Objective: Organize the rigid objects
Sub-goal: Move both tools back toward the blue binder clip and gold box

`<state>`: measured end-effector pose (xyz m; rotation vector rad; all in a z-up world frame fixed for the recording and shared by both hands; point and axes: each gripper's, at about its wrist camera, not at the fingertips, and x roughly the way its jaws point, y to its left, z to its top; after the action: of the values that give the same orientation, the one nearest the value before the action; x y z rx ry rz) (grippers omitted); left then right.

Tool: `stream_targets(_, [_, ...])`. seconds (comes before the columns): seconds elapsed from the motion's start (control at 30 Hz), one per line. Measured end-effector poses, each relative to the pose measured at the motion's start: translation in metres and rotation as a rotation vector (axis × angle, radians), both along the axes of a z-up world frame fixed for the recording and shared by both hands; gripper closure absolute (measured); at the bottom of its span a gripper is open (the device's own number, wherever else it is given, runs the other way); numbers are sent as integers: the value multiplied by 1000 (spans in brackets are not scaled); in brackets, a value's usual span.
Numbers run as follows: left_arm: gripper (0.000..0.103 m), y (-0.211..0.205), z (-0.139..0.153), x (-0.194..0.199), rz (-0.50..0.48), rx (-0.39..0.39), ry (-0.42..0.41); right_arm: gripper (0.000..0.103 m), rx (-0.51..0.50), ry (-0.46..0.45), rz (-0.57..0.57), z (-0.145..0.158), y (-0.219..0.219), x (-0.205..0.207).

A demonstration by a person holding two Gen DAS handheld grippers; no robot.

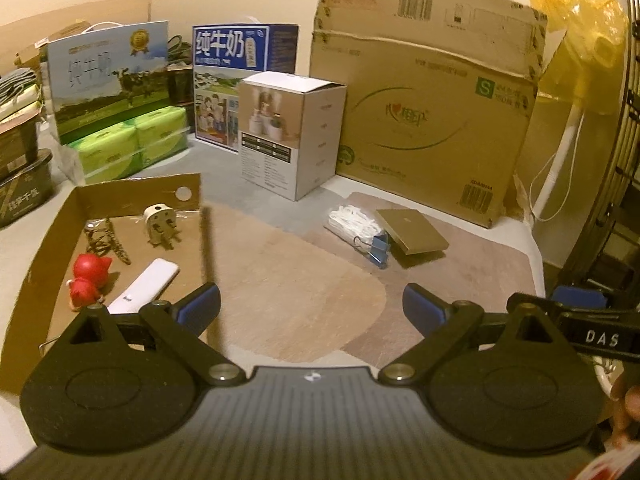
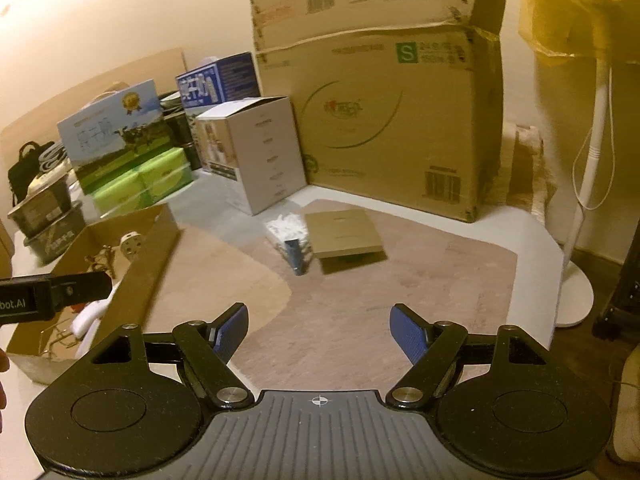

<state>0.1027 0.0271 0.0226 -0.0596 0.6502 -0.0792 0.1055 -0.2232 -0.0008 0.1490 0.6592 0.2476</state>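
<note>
Tray (image 2: 132, 276) contents partly hiding behind its wall; fan (image 1: 592, 40) head getting cropped by the frame edge; clip (image 2: 295, 254) blurring.

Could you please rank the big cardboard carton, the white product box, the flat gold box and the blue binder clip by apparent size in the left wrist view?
1. big cardboard carton
2. white product box
3. flat gold box
4. blue binder clip

Reads "纯牛奶" in white on blue milk carton (image 1: 244, 46); "S" in green square on big cardboard box (image 1: 485, 88); "DAS" on right gripper (image 1: 602, 338); "bot.AI" on left gripper (image 2: 16, 304).
</note>
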Motion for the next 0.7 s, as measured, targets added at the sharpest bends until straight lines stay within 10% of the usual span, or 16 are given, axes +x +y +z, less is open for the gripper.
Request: stream_targets(0.7, [19,-53,-58,109,-55,16,49,25,-9,54,33,-35,-35,101])
